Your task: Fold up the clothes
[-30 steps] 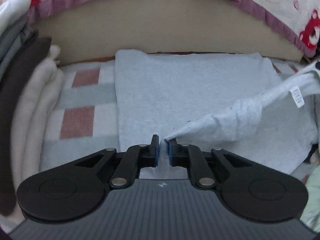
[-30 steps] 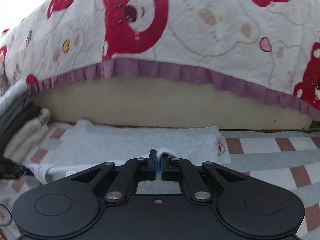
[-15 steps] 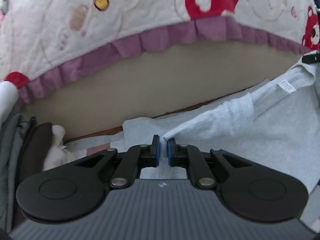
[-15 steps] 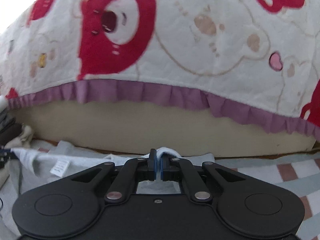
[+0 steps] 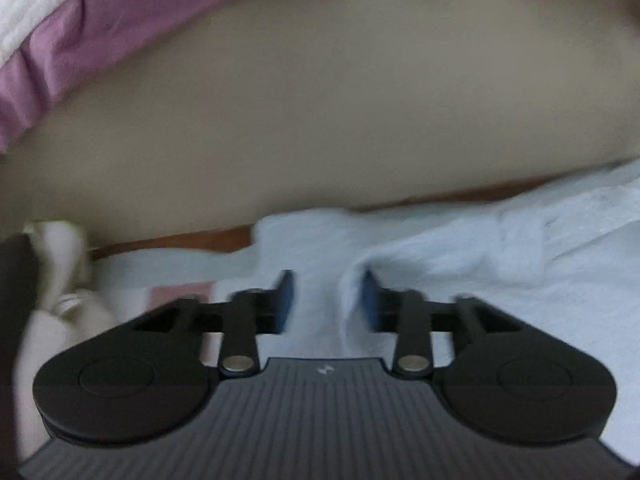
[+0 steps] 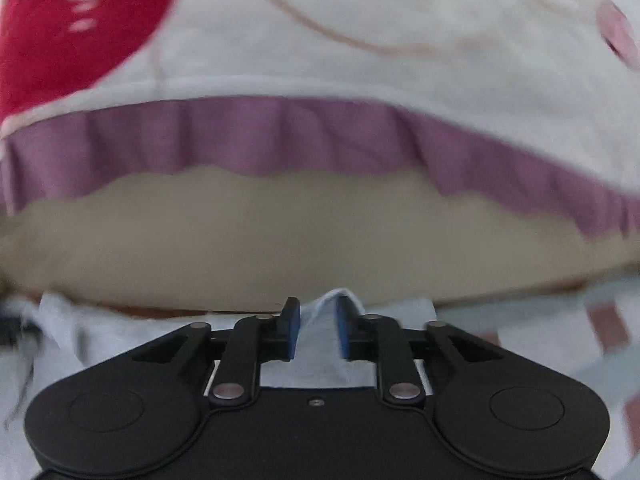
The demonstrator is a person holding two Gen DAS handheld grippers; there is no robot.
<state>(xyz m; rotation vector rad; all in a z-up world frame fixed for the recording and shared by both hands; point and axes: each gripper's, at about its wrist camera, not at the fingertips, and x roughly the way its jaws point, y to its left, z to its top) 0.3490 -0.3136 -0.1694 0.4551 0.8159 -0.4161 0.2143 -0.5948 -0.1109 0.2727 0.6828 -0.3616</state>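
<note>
Left claw (image 5: pixel 326 304): its jaws are opening; a fold of the pale blue garment (image 5: pixel 500 248) is lying against the right pad, no longer pinched.
Right claw (image 6: pixel 318 330): its jaws are opening around a garment peak, pads apart.
Garment: it is spreading across the lower right of the left view, on the checked blanket (image 6: pixel 600 320).
Background: a purple-frilled quilt (image 6: pixel 280 140) is hanging across the top.

Soft cloth against hard matt plastic

Pale grey garment (image 5: pixel 500 248) looks like soft knit cloth; left gripper (image 5: pixel 326 300) is matt black plastic with shiny metal pins; quilt (image 6: pixel 360 40) is padded, frilled fabric.
</note>
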